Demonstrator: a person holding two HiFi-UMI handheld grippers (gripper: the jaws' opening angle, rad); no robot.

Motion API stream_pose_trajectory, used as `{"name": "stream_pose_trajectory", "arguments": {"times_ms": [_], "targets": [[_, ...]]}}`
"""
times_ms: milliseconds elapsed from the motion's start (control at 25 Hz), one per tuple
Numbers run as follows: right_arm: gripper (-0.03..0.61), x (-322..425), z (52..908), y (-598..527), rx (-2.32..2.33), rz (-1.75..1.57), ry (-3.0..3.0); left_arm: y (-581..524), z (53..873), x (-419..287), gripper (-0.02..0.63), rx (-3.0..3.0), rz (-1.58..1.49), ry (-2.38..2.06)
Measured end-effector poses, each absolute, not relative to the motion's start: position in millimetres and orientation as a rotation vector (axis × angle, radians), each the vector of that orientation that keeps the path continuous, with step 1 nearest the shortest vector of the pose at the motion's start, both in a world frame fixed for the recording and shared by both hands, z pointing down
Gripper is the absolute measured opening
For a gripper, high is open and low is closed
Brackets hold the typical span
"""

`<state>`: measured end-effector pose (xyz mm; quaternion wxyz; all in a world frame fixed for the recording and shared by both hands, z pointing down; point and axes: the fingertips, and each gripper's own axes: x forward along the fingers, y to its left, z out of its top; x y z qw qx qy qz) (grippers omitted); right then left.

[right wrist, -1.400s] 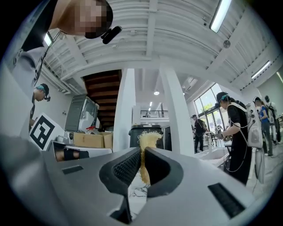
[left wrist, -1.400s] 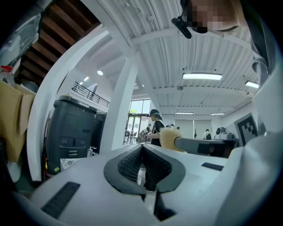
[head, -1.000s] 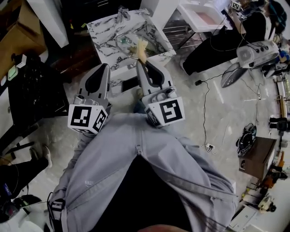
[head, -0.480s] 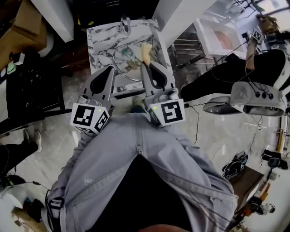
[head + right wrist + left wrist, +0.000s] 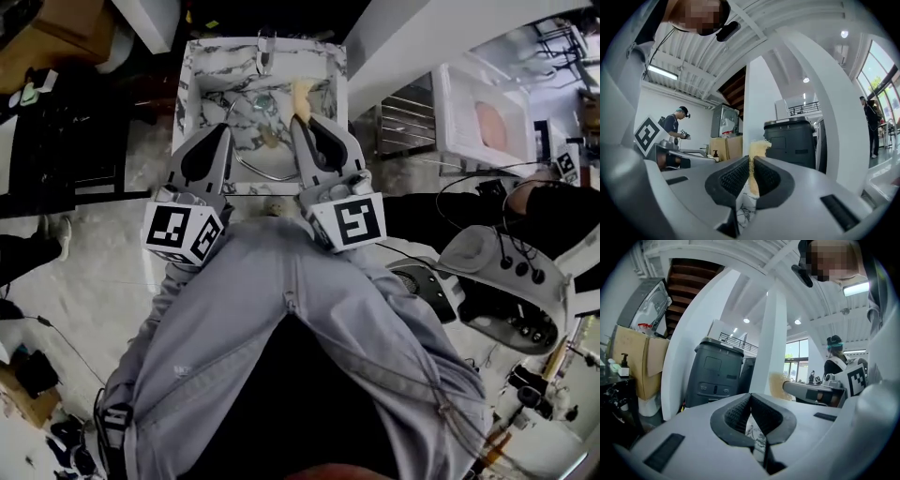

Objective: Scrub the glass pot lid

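The glass pot lid (image 5: pixel 249 142) with its metal rim lies in the marble sink (image 5: pixel 202 84) at the top of the head view. My right gripper (image 5: pixel 299 120) is shut on a pale yellow scrub pad (image 5: pixel 301 96), whose tuft sticks out past the fingertips over the sink; in the right gripper view the scrub pad (image 5: pixel 757 150) is pinched between the ribbed pads. My left gripper (image 5: pixel 224 132) is beside it at the left, shut with nothing in it, its tip near the lid's rim. Both point level over the sink's near edge. In the left gripper view the pads (image 5: pixel 740 411) meet.
A faucet (image 5: pixel 265 43) stands at the sink's back. A white column (image 5: pixel 422 37) rises on the right, with a black bin (image 5: pixel 717 376) beyond. A dark cart (image 5: pixel 66 141) is at the left. A person in black (image 5: pixel 553 216) and a white machine (image 5: pixel 506 291) are on the right.
Both grippers have moved forward together to the marble sink, which has come from up-left to straight ahead. The right gripper still holds the scrub pad; the left stays shut.
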<state>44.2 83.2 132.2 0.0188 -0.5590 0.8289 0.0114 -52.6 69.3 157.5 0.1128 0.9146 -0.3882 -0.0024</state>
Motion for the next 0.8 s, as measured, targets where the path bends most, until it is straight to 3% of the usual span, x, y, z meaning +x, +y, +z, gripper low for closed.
{"name": "stream_pose_trajectory", "arguments": {"times_ms": [800], "targets": [[0.046, 83, 173, 58, -1.755, -0.101, 2.571, 40, 200, -28, 0.017, 2.575, 0.158, -1.163]]}}
